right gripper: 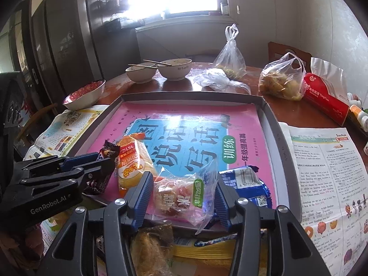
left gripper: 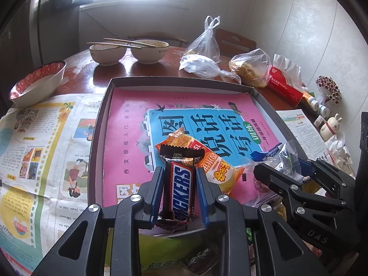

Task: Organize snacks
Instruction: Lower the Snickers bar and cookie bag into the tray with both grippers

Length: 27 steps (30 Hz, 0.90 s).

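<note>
Left wrist view: the left gripper (left gripper: pixel 179 185) is clenched on a Snickers bar (left gripper: pixel 180 188), its blue pads pressing the bar's two long sides. The bar's long axis runs along the fingers, pointing away from the camera, and its far end overlaps an orange snack packet (left gripper: pixel 218 168) lying on the pink book (left gripper: pixel 128 119) that lines the grey tray (left gripper: pixel 101 115). The bar sits low over the tray's near edge; whether it rests on the book cannot be told.

Right wrist view: the right gripper (right gripper: pixel 184 191) grasps a clear bag of red sweets (right gripper: pixel 181 193) across its width, pads against both sides, near the tray's front edge. A blue packet (right gripper: pixel 247 184) lies just beside it on the right, partly under the right finger; the orange packet lies just to its left, between the two grippers.

Judgement: both items are already over the tray, each directly ahead of its own gripper, so the coming move turns on setting each down clear of the orange packet between them. The open stretch of book farther in, toward the bowls (left gripper: pixel 128 51), offers room.
</note>
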Tool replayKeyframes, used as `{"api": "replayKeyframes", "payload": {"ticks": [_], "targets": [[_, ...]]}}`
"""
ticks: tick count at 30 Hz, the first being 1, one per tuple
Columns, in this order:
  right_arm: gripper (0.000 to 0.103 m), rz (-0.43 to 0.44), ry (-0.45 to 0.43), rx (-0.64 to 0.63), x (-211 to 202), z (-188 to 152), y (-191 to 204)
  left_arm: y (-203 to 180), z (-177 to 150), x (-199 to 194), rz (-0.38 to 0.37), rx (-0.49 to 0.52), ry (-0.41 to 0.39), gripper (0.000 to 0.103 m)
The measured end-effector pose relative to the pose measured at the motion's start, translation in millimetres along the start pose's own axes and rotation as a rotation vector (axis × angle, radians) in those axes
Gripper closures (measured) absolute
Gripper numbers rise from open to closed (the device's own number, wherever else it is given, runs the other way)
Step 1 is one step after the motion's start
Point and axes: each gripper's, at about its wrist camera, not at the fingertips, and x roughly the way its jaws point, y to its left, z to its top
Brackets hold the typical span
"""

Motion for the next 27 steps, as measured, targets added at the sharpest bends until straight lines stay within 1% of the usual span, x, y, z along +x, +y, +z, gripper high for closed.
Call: {"api": "replayKeyframes", "payload": {"ticks": [14, 21, 23, 27], "targets": [[0.05, -0.009, -0.009, 0.036, -11, -4, -10, 0, -1, -5, 0.0, -0.005, -0.004, 0.074], [0.047, -0.014, -0.014, 0.056, -15, -5, -15, -1, -1, -8, 0.0, -0.004, -0.003, 0.074], [0.044, -0.017, -0.016, 0.062, -16, -5, -17, -1, -2, -10, -0.001, -0.003, -0.005, 0.074], [0.043, -0.021, -0.024, 0.074, -20, -6, -20, -1, -2, -13, -0.006, -0.005, -0.01, 0.073]]}}
